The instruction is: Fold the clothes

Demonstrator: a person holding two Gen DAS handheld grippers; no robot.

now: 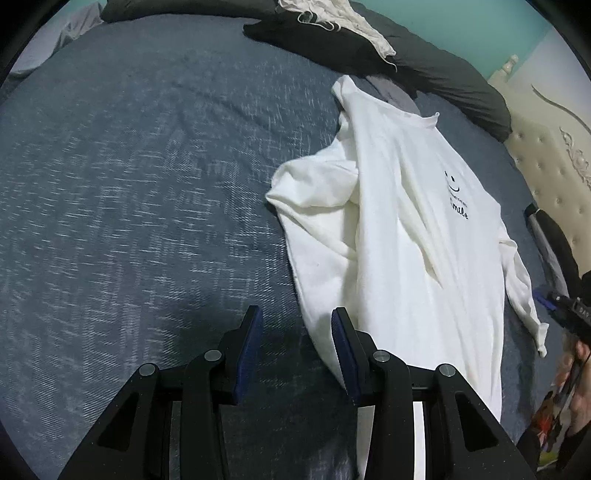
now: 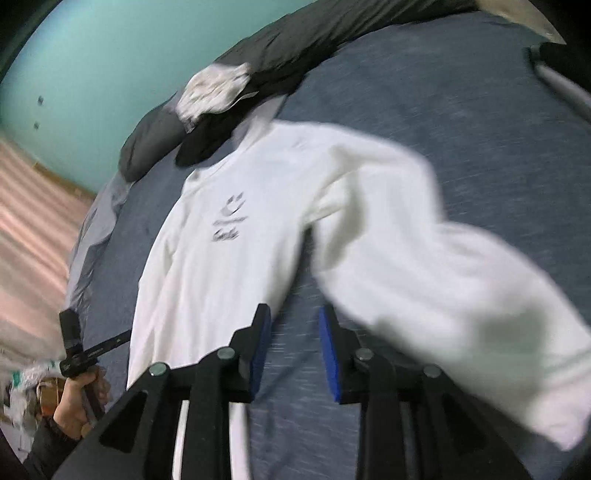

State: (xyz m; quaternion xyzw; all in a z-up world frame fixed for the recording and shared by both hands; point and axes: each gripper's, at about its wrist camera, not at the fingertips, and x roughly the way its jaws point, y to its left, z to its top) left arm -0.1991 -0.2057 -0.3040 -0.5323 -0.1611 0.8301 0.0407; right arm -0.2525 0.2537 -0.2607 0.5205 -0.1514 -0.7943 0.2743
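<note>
A white long-sleeved shirt with a small black smile print lies on the blue-grey bed cover, collar at the far end. One sleeve is bunched over its left side; the other trails along its right edge. My left gripper is open low over the cover, its right finger beside the shirt's near hem, with only cover between the pads. In the blurred right wrist view the shirt lies ahead, and a broad sleeve spreads to the right. My right gripper is open, with bare cover between its pads.
A dark grey duvet with a white garment on it runs along the bed's far side. A cream tufted headboard stands at the right. A person's hand grips a black handle at the bed's edge, beside a teal wall.
</note>
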